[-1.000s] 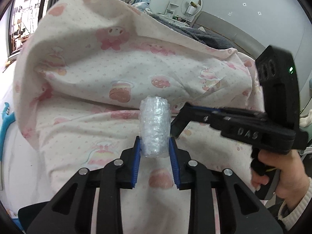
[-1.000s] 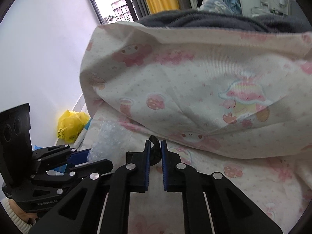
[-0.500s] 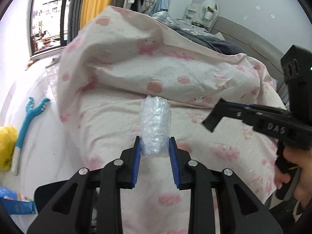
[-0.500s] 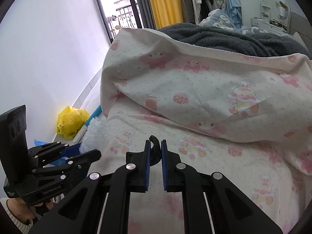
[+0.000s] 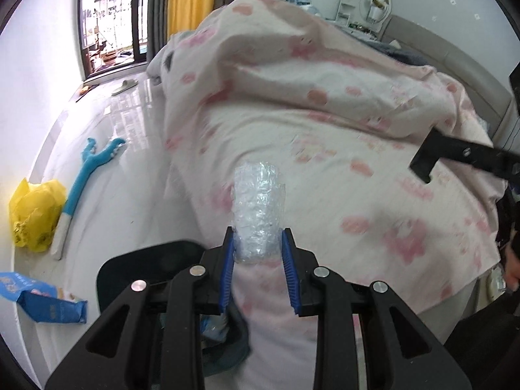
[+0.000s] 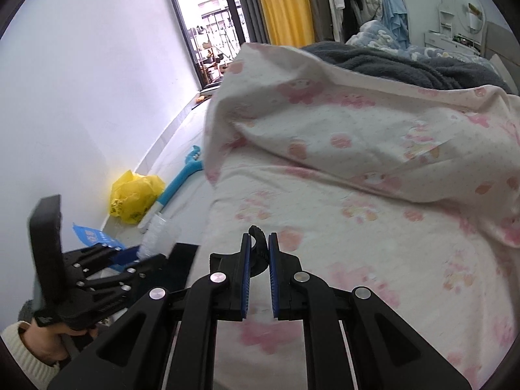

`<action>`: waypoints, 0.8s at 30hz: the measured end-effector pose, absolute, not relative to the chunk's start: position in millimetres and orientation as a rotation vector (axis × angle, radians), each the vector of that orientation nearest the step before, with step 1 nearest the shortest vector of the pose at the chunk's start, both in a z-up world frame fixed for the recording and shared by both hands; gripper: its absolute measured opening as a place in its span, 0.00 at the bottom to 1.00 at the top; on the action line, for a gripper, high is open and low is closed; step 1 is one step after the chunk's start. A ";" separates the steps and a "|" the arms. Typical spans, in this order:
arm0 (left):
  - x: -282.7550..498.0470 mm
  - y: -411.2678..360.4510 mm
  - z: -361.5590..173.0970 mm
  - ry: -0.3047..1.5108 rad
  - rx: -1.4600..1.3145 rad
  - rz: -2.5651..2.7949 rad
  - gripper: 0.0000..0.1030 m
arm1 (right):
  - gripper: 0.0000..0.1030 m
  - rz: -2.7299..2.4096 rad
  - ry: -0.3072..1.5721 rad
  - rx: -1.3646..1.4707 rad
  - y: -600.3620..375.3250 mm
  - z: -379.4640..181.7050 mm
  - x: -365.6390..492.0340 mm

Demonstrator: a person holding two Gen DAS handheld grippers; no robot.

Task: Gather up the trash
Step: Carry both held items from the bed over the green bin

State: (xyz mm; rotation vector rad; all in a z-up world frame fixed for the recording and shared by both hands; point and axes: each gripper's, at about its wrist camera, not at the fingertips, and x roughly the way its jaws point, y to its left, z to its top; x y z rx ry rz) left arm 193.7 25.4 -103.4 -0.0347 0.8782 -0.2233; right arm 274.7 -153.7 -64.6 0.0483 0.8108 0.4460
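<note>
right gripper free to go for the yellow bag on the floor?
Probably not yet: the right gripper is shut on a thin black piece, and the bed corner lies between it and the yellow bag.

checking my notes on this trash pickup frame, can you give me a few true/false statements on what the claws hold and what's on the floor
1. The left claw is clamped on a clear crumpled plastic roll. True.
2. The right claw holds a yellow bag. False: it is shut on a small black curved piece; the yellow bag lies on the floor by the wall.
3. A blue long-handled tool lies on the floor beside the bed. True.
4. The blue packet lies on the pink-print bedding. False: it lies on the floor.
</note>
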 end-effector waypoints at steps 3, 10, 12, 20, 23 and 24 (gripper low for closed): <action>187.2 39.9 -110.4 0.907 -0.051 -0.201 0.30 | 0.10 0.468 0.805 0.024 -132.2 -61.6 264.2; 176.6 78.7 -129.2 0.980 -0.117 -0.155 0.30 | 0.10 0.522 0.815 -0.017 -87.9 -62.3 248.6; 173.9 89.7 -133.7 0.997 -0.123 -0.141 0.30 | 0.10 0.532 0.827 -0.024 -77.9 -66.2 248.6; 169.5 127.3 -161.4 1.074 -0.219 -0.110 0.30 | 0.10 0.591 0.853 -0.057 -33.3 -77.4 253.7; 169.6 134.4 -177.3 1.118 -0.221 -0.096 0.30 | 0.10 0.605 0.870 -0.071 -21.1 -82.7 255.3; 169.3 135.9 -182.9 1.135 -0.210 -0.091 0.30 | 0.10 0.607 0.873 -0.074 -17.7 -83.7 255.4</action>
